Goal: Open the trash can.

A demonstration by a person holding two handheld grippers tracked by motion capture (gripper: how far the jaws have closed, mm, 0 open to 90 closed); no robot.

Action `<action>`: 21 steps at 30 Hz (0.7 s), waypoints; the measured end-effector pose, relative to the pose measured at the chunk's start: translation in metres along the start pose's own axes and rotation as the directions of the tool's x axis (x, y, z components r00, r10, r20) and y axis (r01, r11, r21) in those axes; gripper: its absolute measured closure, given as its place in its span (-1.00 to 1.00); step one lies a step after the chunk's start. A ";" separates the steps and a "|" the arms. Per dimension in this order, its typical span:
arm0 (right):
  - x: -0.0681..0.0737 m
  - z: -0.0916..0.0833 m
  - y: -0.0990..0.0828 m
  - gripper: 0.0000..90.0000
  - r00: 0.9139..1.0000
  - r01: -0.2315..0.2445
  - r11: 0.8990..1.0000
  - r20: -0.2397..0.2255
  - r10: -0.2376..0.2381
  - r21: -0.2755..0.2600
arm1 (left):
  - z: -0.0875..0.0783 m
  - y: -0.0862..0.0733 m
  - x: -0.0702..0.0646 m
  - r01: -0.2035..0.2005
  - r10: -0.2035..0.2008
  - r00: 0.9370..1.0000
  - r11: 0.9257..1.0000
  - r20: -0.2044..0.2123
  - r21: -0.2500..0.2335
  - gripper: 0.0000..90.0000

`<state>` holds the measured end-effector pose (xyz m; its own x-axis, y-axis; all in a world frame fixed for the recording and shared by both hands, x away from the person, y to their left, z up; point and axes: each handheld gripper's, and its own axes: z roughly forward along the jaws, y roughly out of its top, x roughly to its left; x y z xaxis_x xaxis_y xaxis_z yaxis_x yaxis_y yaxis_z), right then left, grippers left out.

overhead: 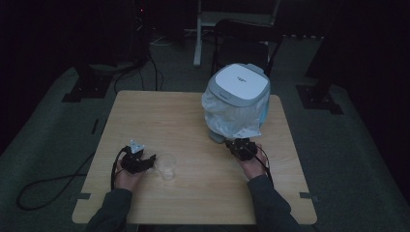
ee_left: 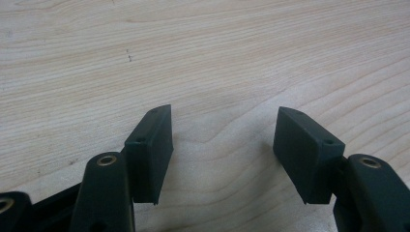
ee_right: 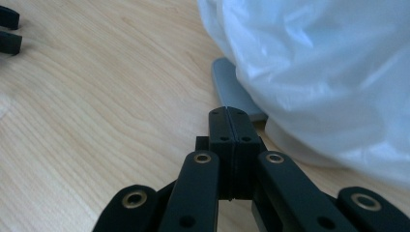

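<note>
A small bin (overhead: 237,99) with a white lid and a thin white plastic bag (ee_right: 319,63) hanging over its sides stands at the back right of the wooden table (overhead: 159,116). Its grey foot pedal (ee_right: 232,89) sticks out at the base. My right gripper (ee_right: 234,116) is shut with nothing between its pads, its tips just short of that pedal; in the high view the right gripper (overhead: 240,144) lies at the bin's front. A clear plastic cup (overhead: 167,166) stands upright beside my left gripper (overhead: 150,162). In its own view the left gripper (ee_left: 222,145) is open over bare wood.
A chair (overhead: 244,41) and stand legs (overhead: 198,43) are on the dark floor behind the table. Black cables (overhead: 48,186) trail off the left side. Bare wood stretches between the two hands and toward the table's back left.
</note>
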<state>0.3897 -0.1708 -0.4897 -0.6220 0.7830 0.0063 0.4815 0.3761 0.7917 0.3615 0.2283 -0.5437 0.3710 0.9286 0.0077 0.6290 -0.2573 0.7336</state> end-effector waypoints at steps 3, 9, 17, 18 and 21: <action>0.001 0.003 0.005 1.00 1.000 0.008 1.000 0.000 -0.008 -0.001 | 0.000 0.000 0.000 -0.001 0.001 1.000 1.000 0.000 0.000 -0.11; 0.002 0.012 0.015 1.00 1.000 0.007 1.000 -0.002 -0.007 -0.002 | 0.000 0.000 0.000 -0.001 0.001 1.000 1.000 0.001 0.001 -0.11; 0.003 0.032 0.025 1.00 1.000 0.008 1.000 0.003 -0.008 0.010 | 0.000 0.000 0.000 -0.002 0.002 1.000 1.000 0.001 0.000 -0.11; 0.004 0.034 0.026 1.00 1.000 0.007 1.000 0.004 -0.007 0.011 | 0.000 0.000 0.000 -0.002 0.002 1.000 1.000 0.002 0.000 -0.11; 0.003 0.040 0.025 1.00 1.000 -0.010 1.000 0.006 0.010 0.018 | 0.000 0.000 0.000 -0.003 0.003 1.000 1.000 0.002 0.001 -0.11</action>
<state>0.4250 -0.1395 -0.4944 -0.6139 0.7893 0.0105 0.4984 0.3773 0.7805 0.3615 0.2284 -0.5437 0.3742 0.9273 0.0085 0.6289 -0.2605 0.7326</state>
